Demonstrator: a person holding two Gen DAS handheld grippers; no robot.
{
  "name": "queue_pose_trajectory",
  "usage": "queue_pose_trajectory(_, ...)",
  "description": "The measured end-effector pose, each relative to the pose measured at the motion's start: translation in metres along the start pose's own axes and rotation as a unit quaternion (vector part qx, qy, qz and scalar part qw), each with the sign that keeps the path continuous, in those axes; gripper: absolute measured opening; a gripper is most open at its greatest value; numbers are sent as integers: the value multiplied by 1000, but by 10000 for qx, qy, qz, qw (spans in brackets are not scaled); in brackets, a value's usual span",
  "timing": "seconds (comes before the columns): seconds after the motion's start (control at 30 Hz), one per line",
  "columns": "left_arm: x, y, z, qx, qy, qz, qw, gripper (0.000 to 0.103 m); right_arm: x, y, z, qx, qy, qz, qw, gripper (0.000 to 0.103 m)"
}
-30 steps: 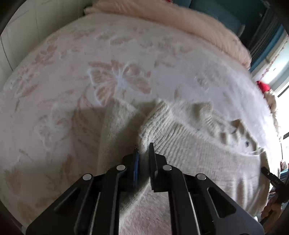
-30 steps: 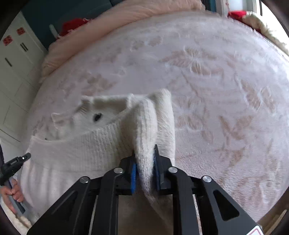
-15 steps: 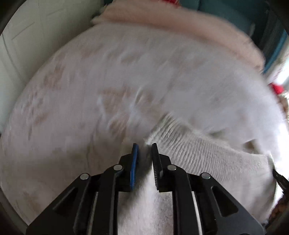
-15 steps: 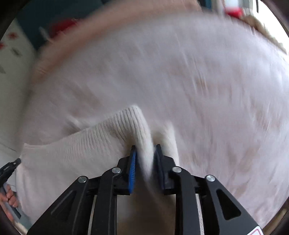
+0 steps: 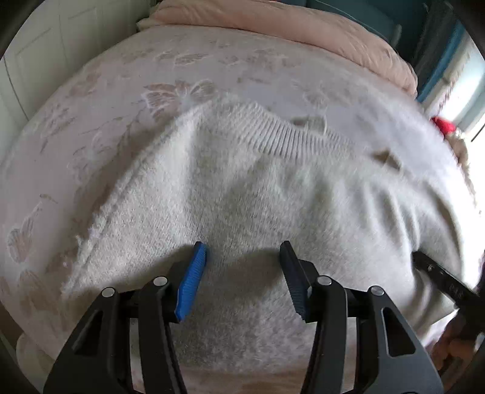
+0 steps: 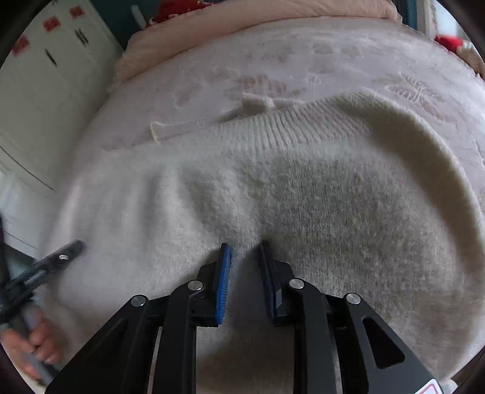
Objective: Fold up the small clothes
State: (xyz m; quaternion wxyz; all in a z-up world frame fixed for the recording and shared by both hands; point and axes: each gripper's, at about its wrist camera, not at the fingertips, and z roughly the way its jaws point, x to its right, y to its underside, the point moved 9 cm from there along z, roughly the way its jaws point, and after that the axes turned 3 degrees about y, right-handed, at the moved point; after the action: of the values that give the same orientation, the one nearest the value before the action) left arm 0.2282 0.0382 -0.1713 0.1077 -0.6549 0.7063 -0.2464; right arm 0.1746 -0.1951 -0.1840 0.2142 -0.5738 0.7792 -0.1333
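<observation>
A cream knit sweater [image 5: 257, 194] lies folded over on the bed, its ribbed hem [image 5: 291, 136] along the far edge. It also fills the right wrist view [image 6: 303, 197], with the ribbed hem [image 6: 303, 124] at the far side. My left gripper [image 5: 242, 251] is open and empty just above the sweater's near part. My right gripper [image 6: 244, 250] is partly open, its fingertips resting against the sweater with nothing clamped. The left gripper's fingertip [image 6: 71, 248] shows at the left of the right wrist view.
The sweater lies on a pale blanket with butterfly patterns [image 5: 169, 94]. A pink duvet [image 5: 288, 21] is bunched at the far edge. White cupboards [image 6: 39, 75] stand at the left. A red item [image 5: 442, 124] lies at the right.
Both grippers carried the sweater's ribbed edge forward across the garment and laid it down. Both have opened and let go of the fabric. The sweater now lies folded.
</observation>
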Motion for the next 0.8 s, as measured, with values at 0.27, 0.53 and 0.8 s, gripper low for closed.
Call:
queue_pose_trajectory(0.27, 7, 12, -26, 48, 81, 179, 9998, 57, -78, 31, -39, -30, -524, -718, 9960, 21)
queue_pose_trajectory(0.53, 2, 18, -44, 277, 96, 74, 9995, 58, -89, 19, -45, 67, -726, -551, 9958, 22)
queue_pose_trajectory(0.8, -2, 18, -20, 45, -247, 74, 9997, 58, -100, 19, -4, -371, -520, -826, 9945, 22)
